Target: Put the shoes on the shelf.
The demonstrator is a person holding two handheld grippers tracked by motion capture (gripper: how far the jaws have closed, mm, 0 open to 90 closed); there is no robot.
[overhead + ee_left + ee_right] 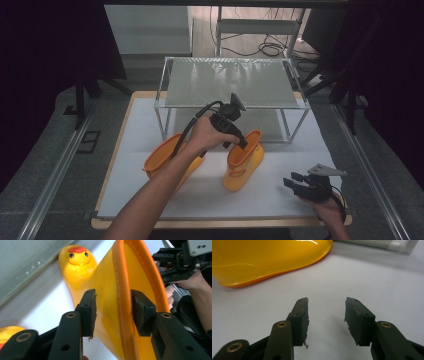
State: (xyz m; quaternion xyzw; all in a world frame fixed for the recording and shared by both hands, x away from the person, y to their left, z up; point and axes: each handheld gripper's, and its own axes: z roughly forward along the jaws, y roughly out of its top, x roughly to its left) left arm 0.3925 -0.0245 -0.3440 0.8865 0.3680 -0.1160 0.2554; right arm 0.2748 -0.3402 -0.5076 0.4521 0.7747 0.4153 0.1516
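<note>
My left forearm comes in from the near edge and reaches far and rightward across the counter (150,112), the hand (207,135) wrapped around the left gripper (113,312) with its cable looping back over the wrist. Its jaws stand open on either side of the orange-trimmed top rim of the upright boot (243,161): one jaw outside the shaft, the other inside the opening. A gap shows beside each pad, so they straddle the rim without pinching it. In the left gripper view the boot's toe carries a duck face with a red crest.

A second yellow boot (162,159) lies tipped on its side to the left, partly hidden under my forearm.

At the near right corner my right hand (331,209) holds the right gripper (326,315) low over the white surface, its jaws open and holding nothing, pointed left toward the upright boot's sole.

The counter is a white sheet on a light wooden board, with grey floor and metal rails on both sides. At the far side stands a metal-framed rack (230,82) with a pale translucent top shelf. Beyond it the room is dim, with cables (270,48) on the floor.
</note>
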